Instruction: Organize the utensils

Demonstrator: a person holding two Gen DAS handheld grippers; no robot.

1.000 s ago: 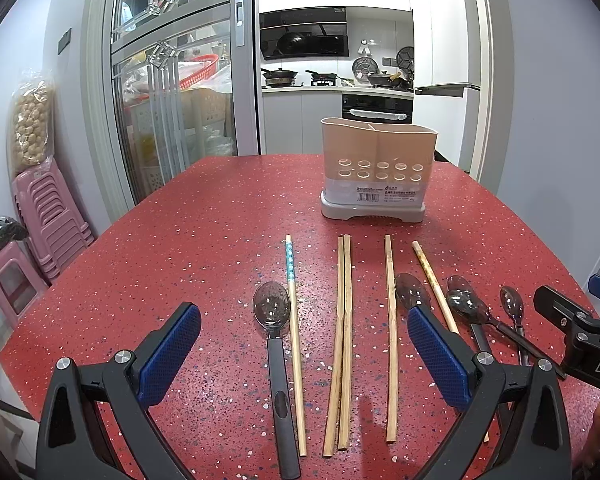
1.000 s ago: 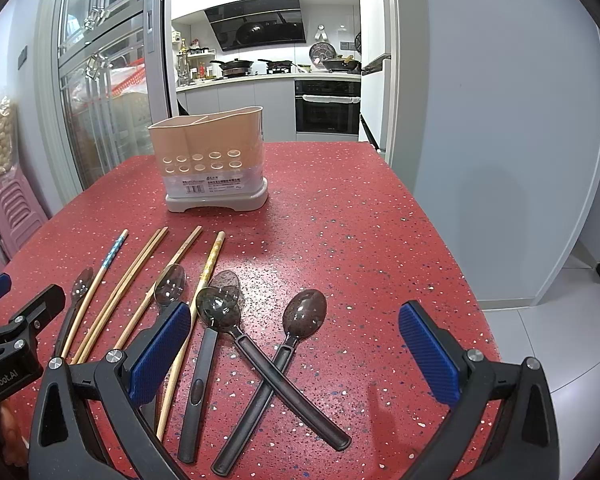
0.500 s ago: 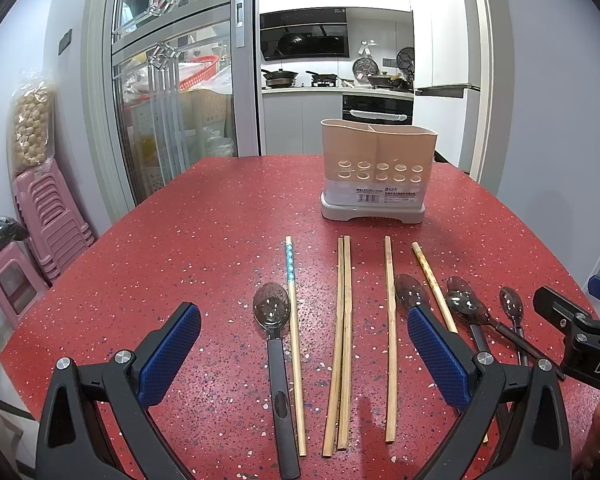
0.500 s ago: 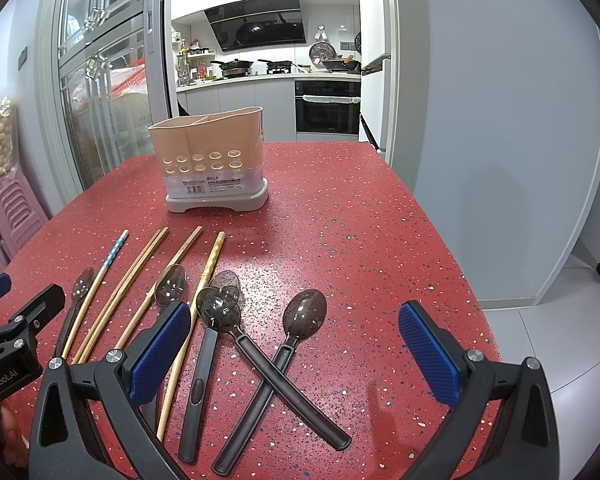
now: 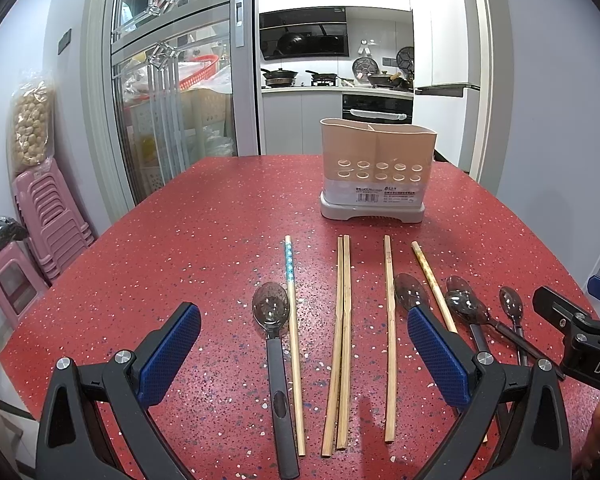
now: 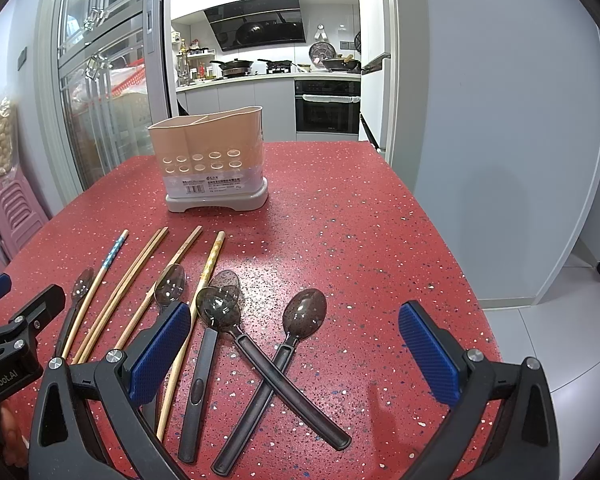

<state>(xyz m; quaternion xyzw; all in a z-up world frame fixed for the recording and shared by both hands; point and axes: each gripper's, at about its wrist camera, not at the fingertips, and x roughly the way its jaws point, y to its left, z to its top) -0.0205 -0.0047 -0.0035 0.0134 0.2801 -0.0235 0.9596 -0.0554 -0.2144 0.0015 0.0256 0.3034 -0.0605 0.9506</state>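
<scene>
1. The left gripper (image 5: 300, 356) is held wide apart, nothing between its blue pads (image 5: 172, 354), poised low over the near edge of the red table (image 5: 180, 240).
2. The right gripper (image 6: 294, 354) is likewise spread and empty, above a cluster of dark spoons.
3. Directly ahead of the left gripper, 1 spoon (image 5: 274, 344) is seen lying beside a blue-tipped chopstick (image 5: 293, 320), nearly touching it; a pair of chopsticks (image 5: 341, 320) sits just right of that.
4. Under the right gripper, 2 spoons are crossed: 1 handle (image 6: 276, 380) is laid over the other spoon (image 6: 296, 332).
5. The holder (image 6: 212, 160) stands upright farther back, and appears empty, so nothing is judged sorted yet.
6. For a clean first pick, the top spoon of the crossed pair should probably be taken first, gripped across its handle, so the lower 1 is not dragged.
</scene>
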